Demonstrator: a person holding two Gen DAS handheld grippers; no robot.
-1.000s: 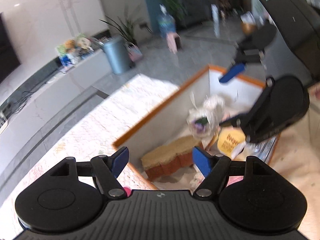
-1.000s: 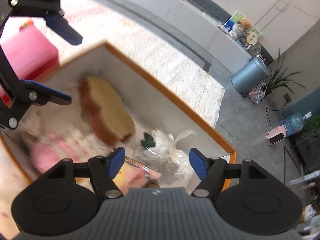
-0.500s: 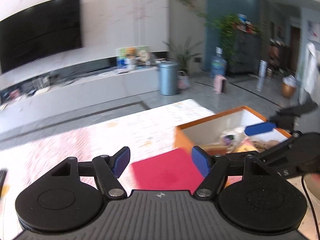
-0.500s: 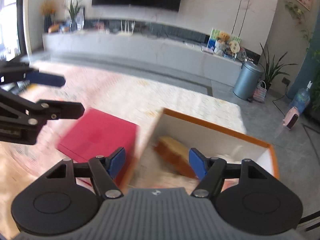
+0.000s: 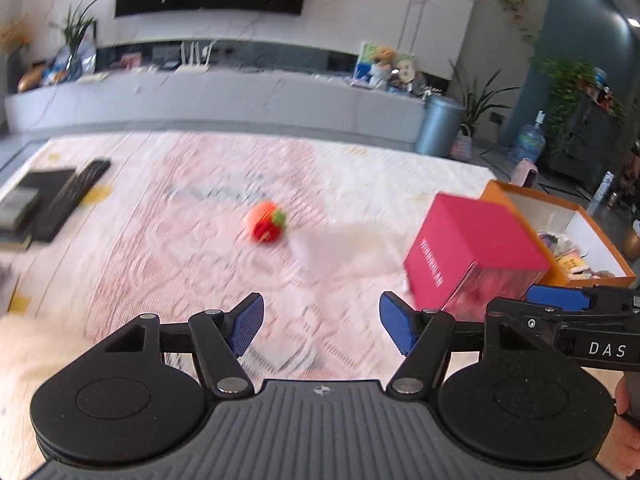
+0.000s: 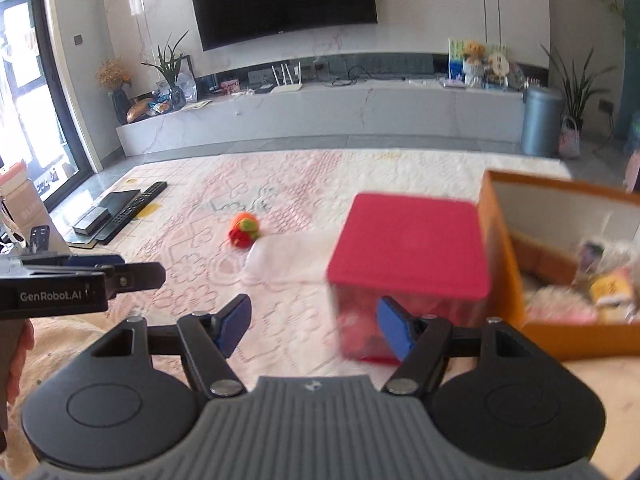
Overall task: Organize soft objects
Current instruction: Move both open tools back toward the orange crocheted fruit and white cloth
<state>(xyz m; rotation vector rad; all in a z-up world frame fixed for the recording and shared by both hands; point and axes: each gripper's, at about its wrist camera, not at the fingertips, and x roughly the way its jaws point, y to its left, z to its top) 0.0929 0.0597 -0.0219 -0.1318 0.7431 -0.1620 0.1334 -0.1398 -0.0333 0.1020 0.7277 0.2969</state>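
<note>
Orange strawberry plush (image 5: 266,223) lies on the rug (image 5: 180,240) at eleven o'clock, so with left gripper (image 5: 321,322) and right gripper (image 6: 313,326) both spread empty, I judge reaching toward it comes next.

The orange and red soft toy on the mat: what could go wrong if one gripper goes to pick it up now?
1. The soft toy looks round and lies loose on the mat, so open fingers might nudge it and make it roll.
2. A clear plastic bag lies right beside it; the fingers may catch this too.
3. The red box stands between the toy and the orange box, so a low carry could hit it.
</note>
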